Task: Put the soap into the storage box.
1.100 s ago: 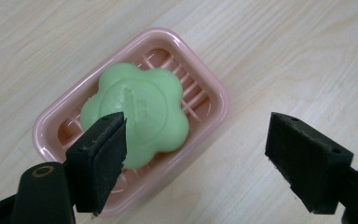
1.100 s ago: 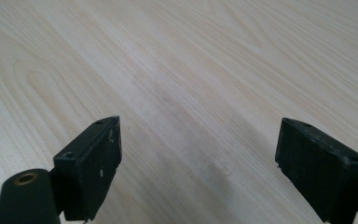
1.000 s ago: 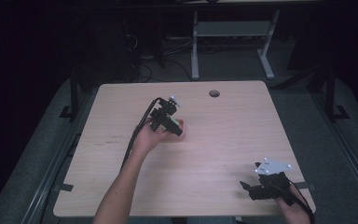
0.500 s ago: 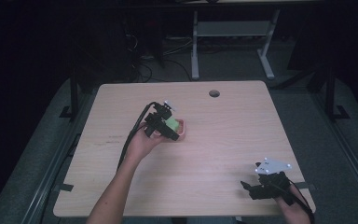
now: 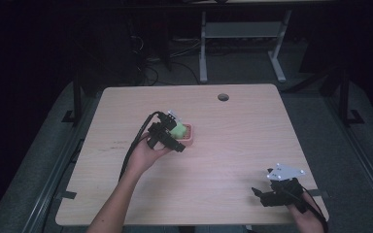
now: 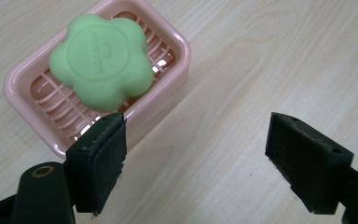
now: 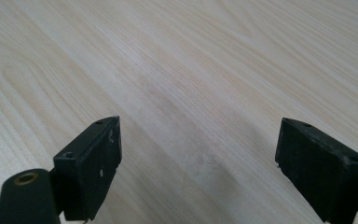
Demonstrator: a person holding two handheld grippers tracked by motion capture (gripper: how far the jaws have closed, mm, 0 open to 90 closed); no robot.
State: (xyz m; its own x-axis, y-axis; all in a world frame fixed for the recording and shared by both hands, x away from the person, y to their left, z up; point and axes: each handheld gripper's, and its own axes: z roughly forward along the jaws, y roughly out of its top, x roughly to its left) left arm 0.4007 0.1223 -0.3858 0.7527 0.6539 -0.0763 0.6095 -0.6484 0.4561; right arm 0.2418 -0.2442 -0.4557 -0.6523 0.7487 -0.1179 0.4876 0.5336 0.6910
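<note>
Left tool (image 6: 193, 154): I see its two black jaws spread wide with nothing between them; in the high view (image 5: 167, 138) it sits in my left hand (image 5: 143, 153) near the middle of the desk, just beside the dish.

Right tool (image 7: 198, 172): I read its jaws as wide apart and empty, with bare wood grain under them; in the high view (image 5: 277, 191) it lies low at the near right corner of the desk, its grey three-cornered plate on top.

Pink plastic soap dish (image 6: 23, 81): a rounded rectangular tray with a slatted floor, standing on the desk; from the left tool view it lies ahead and to the left of the jaws, its near edge close to the left jaw's pad. I cannot tell whether pad and dish touch. In the high view (image 5: 188, 136) it is near the desk's centre.

Green flower-shaped soap bar (image 6: 100, 60): lying inside the dish, embossed lettering on its face too small for me to read; in the high view (image 5: 177, 130).

Pale wooden desk (image 5: 233, 141): a round cable hole (image 5: 223, 97) near its far edge.
</note>
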